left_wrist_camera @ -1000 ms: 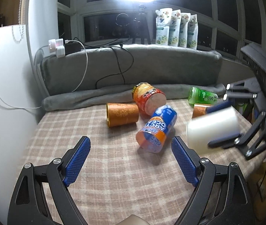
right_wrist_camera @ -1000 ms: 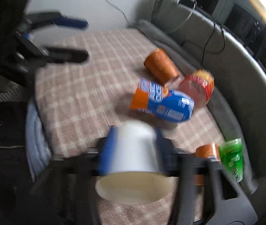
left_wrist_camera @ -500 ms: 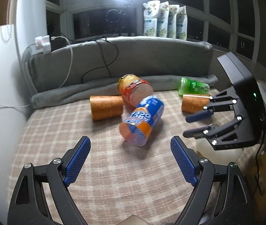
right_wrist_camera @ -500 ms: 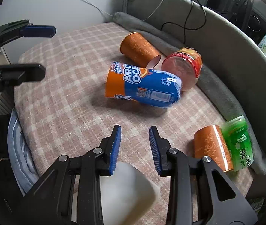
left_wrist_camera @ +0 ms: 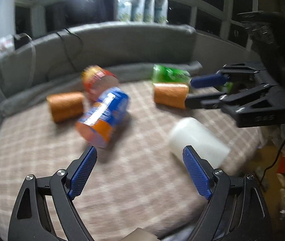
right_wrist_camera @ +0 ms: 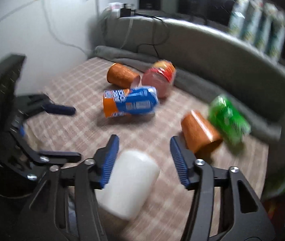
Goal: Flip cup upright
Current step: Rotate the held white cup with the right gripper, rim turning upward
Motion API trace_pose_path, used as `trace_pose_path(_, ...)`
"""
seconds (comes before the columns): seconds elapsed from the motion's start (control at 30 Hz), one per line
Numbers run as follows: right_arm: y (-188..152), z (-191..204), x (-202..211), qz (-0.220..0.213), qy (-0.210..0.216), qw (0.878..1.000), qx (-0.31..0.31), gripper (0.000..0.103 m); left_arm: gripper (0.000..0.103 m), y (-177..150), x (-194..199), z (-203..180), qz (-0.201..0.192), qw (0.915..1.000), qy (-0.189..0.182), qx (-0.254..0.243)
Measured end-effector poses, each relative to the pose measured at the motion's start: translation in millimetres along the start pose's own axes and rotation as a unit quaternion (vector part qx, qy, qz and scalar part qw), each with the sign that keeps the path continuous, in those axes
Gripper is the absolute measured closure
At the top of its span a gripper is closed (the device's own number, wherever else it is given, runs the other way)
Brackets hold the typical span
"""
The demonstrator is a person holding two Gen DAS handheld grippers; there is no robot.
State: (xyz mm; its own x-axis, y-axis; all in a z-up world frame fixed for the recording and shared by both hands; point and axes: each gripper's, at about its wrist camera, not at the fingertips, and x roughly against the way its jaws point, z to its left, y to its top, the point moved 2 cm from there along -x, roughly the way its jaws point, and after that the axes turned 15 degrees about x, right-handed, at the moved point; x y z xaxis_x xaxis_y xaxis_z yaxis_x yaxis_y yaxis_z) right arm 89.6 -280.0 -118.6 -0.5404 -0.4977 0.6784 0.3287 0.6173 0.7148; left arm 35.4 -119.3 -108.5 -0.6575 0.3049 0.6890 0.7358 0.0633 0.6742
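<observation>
Looking along the left gripper [left_wrist_camera: 137, 167], its jaws are wide apart and hold nothing, and the white cup [left_wrist_camera: 198, 140] lies on its side just past the right-hand finger. Looking along the right gripper [right_wrist_camera: 144, 151], its jaws are apart too, with the cup low between them but not pinched. I think the flip is not done, so next a gripper must pinch the cup and stand it up.

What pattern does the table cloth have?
The cloth has a pink-beige and white check; it shows best in the left wrist view.
</observation>
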Motion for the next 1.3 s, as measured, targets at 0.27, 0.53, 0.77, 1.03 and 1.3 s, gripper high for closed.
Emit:
trace_pose_path(0.27,-60.9,-19.4,11.8,0.009,0.041,0.988,-0.151,0.043,0.016,-6.2,-29.3,-24.0,0.09,0.9923,-0.072,0.044)
trace_pose_path(0.53,-81.2,-21.9,-5.2,0.023,0.077,0.977,-0.2,0.058,0.016,-11.8,-47.8,-37.6,0.138,0.9816,-0.109,0.075)
trace_pose_path(0.77,-102.1,-28.4,-11.5,0.056,0.048,0.977,-0.199,0.077,0.016,-6.8,-49.5,-30.2,0.138,0.9814,-0.102,0.086)
trace_pose_path(1.03,-113.4,-11.8,-25.1,0.076,0.074,0.979,-0.175,0.079,0.018,-0.6,-55.7,-23.5,0.141,0.9811,-0.098,0.089)
trace_pose_path(1.3,-97.9,10.8,-33.9,0.065,0.106,0.981,-0.15,0.08,0.023,6.3,-67.2,-22.5,0.172,0.9733,-0.115,0.099)
